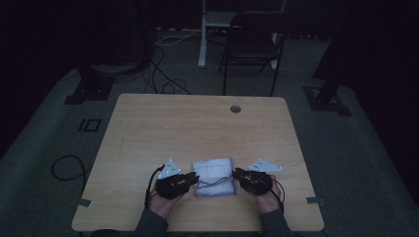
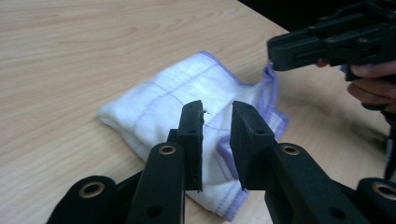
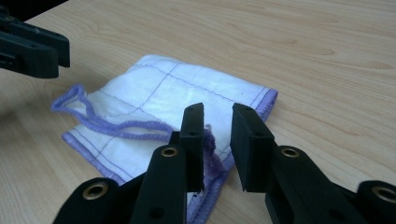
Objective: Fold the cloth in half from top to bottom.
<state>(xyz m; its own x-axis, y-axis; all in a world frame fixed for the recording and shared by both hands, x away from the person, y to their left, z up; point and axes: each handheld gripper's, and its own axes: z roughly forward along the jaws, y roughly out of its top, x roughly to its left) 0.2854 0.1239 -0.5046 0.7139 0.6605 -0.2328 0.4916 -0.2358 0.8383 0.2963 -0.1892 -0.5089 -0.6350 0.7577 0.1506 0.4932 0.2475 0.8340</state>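
Each hand-held tool is matte black: the left gripper [image 2: 217, 116] has two flat, blocky rectangular jaws on thick angular link arms, pinned with round brass-coloured eyelets and small dark screw holes. The right gripper [image 3: 218, 119] is built the same way, with the same brass-ringed pivots along its black links. In the high view a pale grey three-cornered plate with small dots sits on top of each tool, thin black cables loop off from them beside the wrists, and the person's forearms wear dark grey-green long sleeves [image 1: 153, 224].
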